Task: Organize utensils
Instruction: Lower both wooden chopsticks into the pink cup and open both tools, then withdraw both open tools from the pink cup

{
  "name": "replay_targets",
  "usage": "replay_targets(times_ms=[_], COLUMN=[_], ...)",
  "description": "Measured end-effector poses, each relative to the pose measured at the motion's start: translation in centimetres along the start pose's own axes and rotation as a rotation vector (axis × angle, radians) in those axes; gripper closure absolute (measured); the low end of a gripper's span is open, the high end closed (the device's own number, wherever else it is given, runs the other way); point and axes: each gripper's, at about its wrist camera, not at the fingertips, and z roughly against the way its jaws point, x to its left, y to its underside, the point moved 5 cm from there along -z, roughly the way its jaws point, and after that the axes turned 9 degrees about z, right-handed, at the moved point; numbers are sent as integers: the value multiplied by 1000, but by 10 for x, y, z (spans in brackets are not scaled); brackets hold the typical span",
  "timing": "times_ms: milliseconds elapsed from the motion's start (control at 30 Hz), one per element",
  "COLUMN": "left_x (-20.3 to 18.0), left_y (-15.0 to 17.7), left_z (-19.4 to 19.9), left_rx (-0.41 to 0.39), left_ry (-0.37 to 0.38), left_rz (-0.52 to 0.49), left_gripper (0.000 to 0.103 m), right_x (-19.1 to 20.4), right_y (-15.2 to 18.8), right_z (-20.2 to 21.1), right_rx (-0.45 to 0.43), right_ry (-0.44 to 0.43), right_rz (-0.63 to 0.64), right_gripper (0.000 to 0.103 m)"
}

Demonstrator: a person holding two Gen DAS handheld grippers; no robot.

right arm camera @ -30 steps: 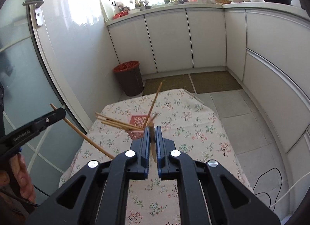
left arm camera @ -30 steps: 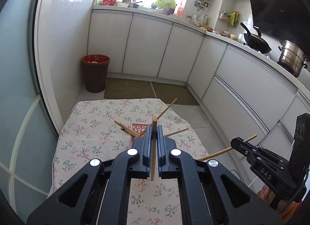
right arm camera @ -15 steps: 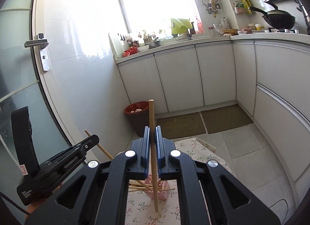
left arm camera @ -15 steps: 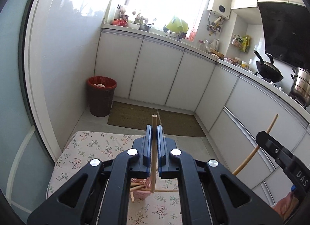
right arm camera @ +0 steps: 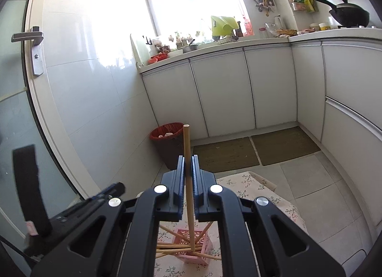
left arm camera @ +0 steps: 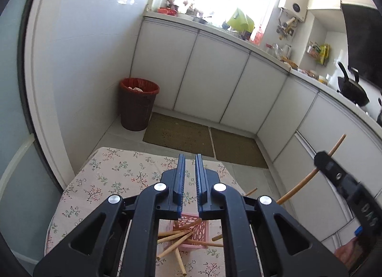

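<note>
The left hand-held gripper [left arm camera: 189,176] is tilted downward above the surface with the floral cloth [left arm camera: 112,176]; its blue-padded jaws stand a small gap apart and hold nothing. The right hand-held gripper [right arm camera: 188,176] also points down over the same surface, and its jaws are closed on one long wooden chopstick [right arm camera: 187,148]. This chopstick stands nearly upright, and its lower end reaches into the small pink plastic basket with lattice walls [right arm camera: 205,244]. Several other wooden chopsticks [left arm camera: 175,237] lie across the basket, some sticking out over its rim and onto the cloth. In the left wrist view the right hand-held gripper's side carries white letters, seemingly "DAS".
</note>
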Motion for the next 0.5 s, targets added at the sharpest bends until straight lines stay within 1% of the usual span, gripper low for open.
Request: replay_targets(times_ms=[133, 233, 267, 300, 333, 433, 500], left_x=[24, 36, 39, 41, 43, 42, 35], left_y=[-16, -17, -15, -13, -11, -2, 3], left_z=[20, 23, 22, 19, 16, 13, 20], left_rx=[-47, -45, -41, -33, -24, 6, 0], left_ry=[-11, -22, -31, -41, -47, -51, -45], left_rz=[63, 73, 69, 62, 57, 26, -3], left_gripper=[90, 86, 82, 80, 80, 80, 80], right_x=[1, 4, 6, 7, 8, 11, 14], right_y=[14, 25, 29, 35, 40, 45, 43], right_z=[-17, -31, -36, -41, -44, -43, -37], right_rx=[15, 9, 11, 20, 30, 50, 44], right_ry=[-2, -13, -18, -16, -13, 17, 31], right_rz=[-6, -11, -4, -1, -4, 23, 42], right_gripper=[97, 96, 91, 70, 62, 61, 61])
